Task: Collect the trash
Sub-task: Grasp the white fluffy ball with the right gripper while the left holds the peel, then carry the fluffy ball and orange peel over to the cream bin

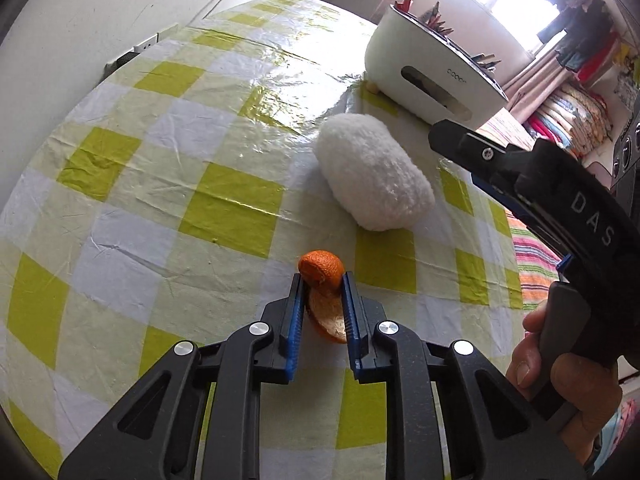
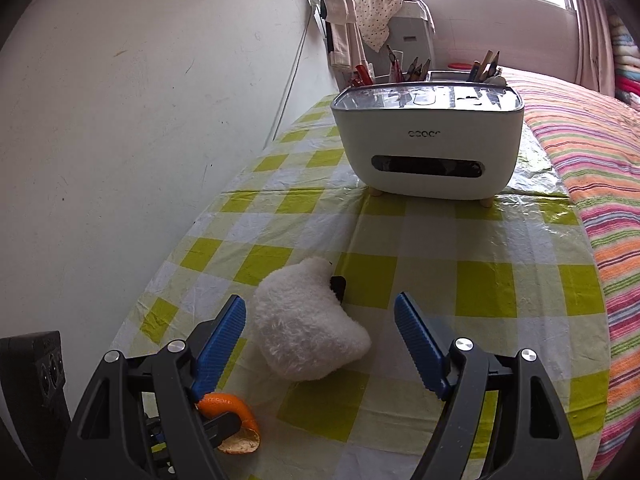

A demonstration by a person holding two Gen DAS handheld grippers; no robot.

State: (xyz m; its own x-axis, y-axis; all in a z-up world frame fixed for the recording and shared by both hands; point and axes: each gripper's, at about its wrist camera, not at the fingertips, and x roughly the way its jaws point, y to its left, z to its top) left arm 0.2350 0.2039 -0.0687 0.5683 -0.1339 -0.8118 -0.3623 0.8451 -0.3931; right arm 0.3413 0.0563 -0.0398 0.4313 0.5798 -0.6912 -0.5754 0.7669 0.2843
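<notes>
Clamped on a curl of orange peel (image 1: 322, 280), low and centre in the left wrist view: left gripper (image 1: 322, 280) with both blue pads pressed against the peel's sides, orange skin bulging out past the tips, pale pith showing between the fingers (image 1: 295, 312). Narrow gap, filled entirely by the peel. Seen again at lower left of the right wrist view (image 2: 230, 420), pinched by a dark finger just over the checked tablecloth (image 1: 160, 184); touching the cloth or already clear of it — cannot tell.

Best handled by a steady squeeze, no tighter, since a dry peel probably cracks or slips out sideways under a hard pinch. Straight lift, then carry to wherever the trash goes; no bin visible in either view.

Right of the peel, mid-frame: a white fluffy bundle (image 1: 372, 176) on the cloth, apart from the peel, worth skirting on the way up. Upper right: a white tissue box organiser (image 1: 432, 72) with pencils.

Far right of the left view: right gripper (image 2: 320, 316) held in a hand (image 1: 560, 372), spread wide, nothing between the pads, the fluffy bundle beyond the gap.
</notes>
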